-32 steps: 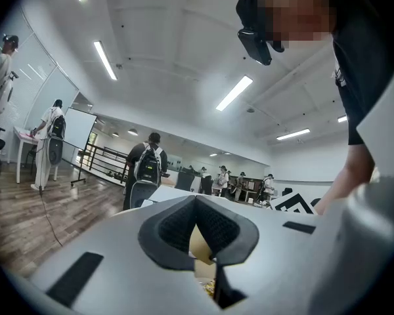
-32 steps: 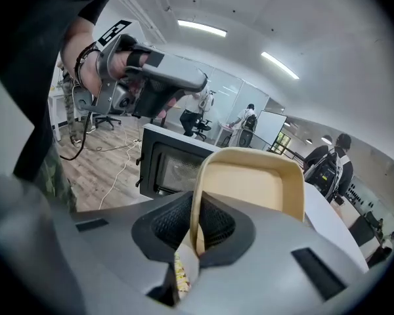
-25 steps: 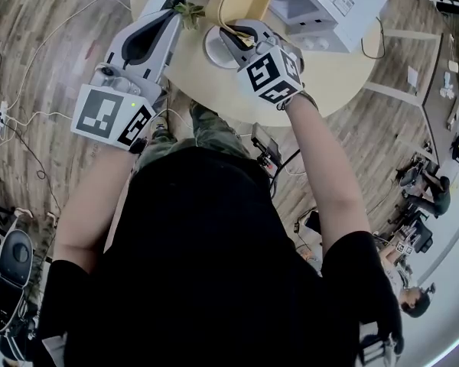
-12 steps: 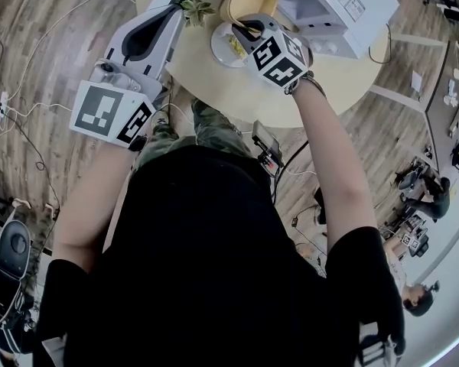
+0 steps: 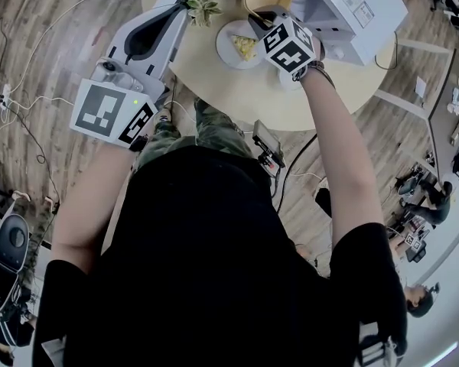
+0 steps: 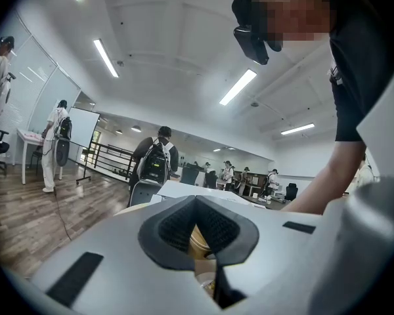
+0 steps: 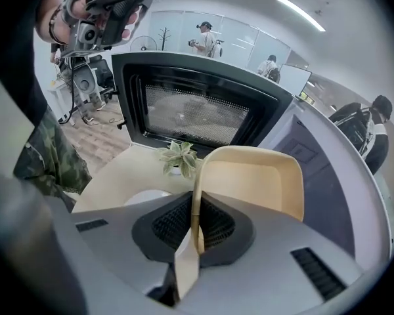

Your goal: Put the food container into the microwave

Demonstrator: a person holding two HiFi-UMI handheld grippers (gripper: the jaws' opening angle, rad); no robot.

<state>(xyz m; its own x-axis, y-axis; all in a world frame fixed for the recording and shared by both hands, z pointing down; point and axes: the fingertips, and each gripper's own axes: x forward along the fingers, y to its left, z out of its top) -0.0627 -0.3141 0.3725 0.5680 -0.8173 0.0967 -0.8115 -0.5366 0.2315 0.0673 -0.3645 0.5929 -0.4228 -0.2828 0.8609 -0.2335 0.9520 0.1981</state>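
The table [image 5: 237,90] stands before the person. The microwave [image 5: 356,10] sits on its far right part, with its door [image 7: 197,110] swung open to the left. A plant [image 5: 203,10] stands on the table just before the open door. A plate [image 5: 231,52] lies nearer the person, right of the plant. The container [image 7: 253,179] hangs above the table just beside the microwave's open front, right of the plant, its wall clamped upright between the jaws of the right gripper [image 7: 194,225]. The left gripper [image 6: 197,222] is over the table's left edge, well apart from the plate, its jaws together on nothing.
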